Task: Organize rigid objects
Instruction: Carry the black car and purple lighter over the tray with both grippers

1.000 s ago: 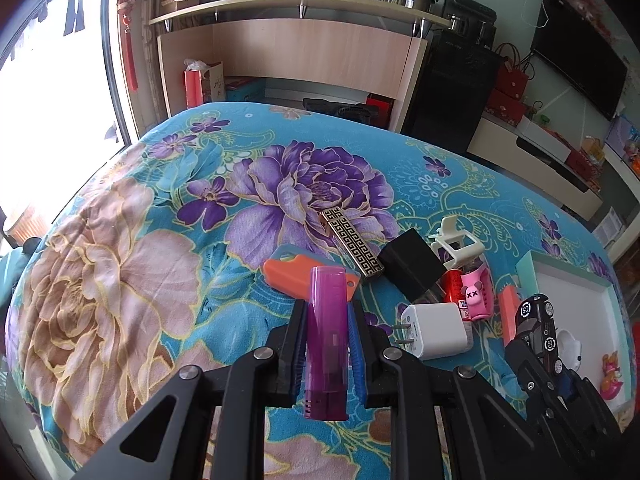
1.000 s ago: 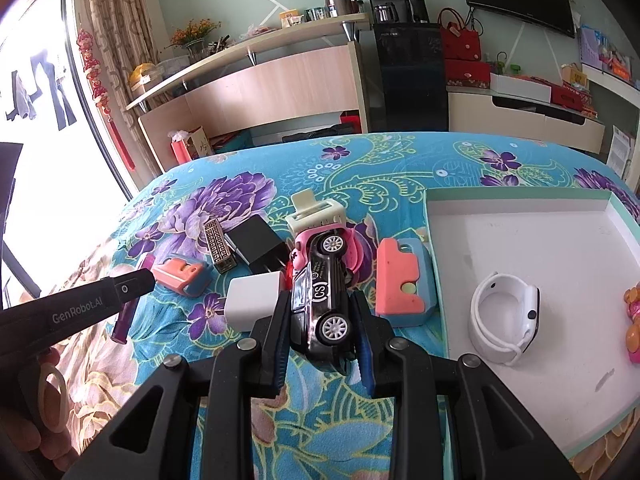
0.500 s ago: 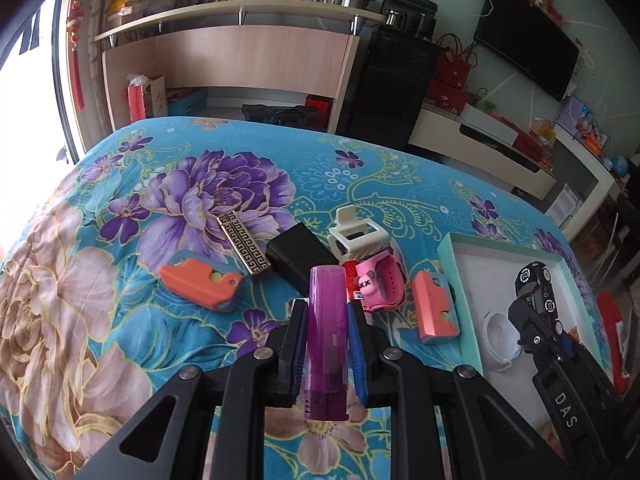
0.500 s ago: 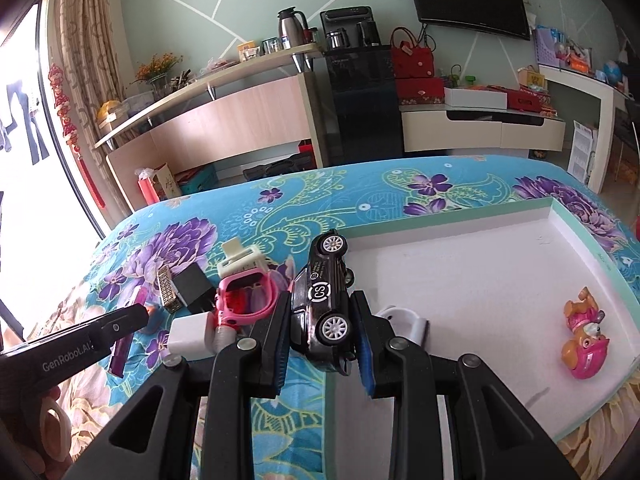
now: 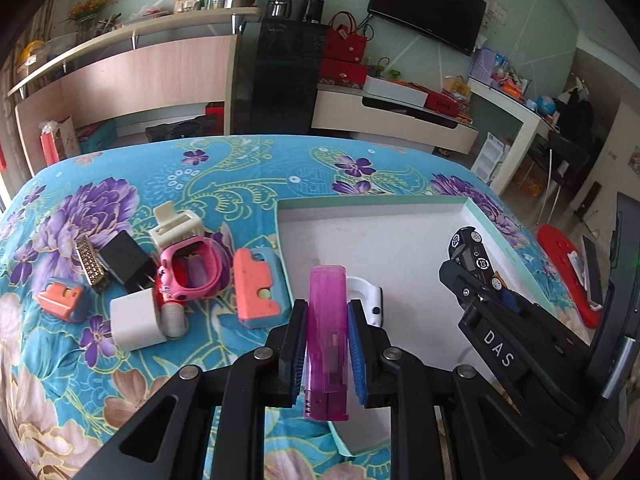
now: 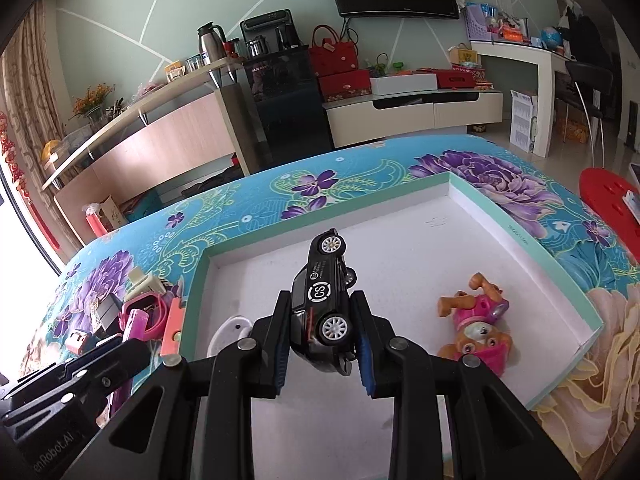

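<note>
Left claw grips the purple lighter while right claw clamps the black toy car over the white tray.

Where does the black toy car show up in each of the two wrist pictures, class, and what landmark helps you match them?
Left wrist view: the car is at the right, clamped in the right gripper, over the tray's far right side.
Right wrist view: the car is in the centre, clamped between the fingers, over the tray floor.
Shared landmark: the white tray with the mint rim.
</note>
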{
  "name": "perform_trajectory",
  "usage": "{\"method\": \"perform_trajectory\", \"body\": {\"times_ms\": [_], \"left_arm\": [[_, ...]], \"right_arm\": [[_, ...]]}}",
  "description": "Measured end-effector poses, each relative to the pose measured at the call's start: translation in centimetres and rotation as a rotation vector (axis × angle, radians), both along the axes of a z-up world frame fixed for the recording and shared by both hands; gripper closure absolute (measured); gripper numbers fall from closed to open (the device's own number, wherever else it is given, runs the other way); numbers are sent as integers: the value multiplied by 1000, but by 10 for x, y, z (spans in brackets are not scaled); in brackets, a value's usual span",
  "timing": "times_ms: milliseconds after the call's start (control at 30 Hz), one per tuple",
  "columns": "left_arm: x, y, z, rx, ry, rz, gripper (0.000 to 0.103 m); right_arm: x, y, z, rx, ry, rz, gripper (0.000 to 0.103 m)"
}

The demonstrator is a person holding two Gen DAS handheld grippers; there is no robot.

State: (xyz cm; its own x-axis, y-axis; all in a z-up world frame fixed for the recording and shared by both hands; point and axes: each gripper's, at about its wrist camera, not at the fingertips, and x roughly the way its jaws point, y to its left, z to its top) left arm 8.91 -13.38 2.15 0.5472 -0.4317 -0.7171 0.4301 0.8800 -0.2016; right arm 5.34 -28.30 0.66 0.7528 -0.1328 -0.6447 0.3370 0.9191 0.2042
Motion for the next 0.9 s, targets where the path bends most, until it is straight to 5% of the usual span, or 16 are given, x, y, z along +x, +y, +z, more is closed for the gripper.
{"method": "perform_trajectory", "body": {"times_ms": [533, 900], "left_arm": [[-23, -41, -23, 89, 77, -110, 82], [-11, -44, -47, 129, 116, -71, 82]], "right_arm": [[-8, -23, -5, 17, 19, -18, 73], [-3, -20, -14, 28, 58, 13, 73]]}}
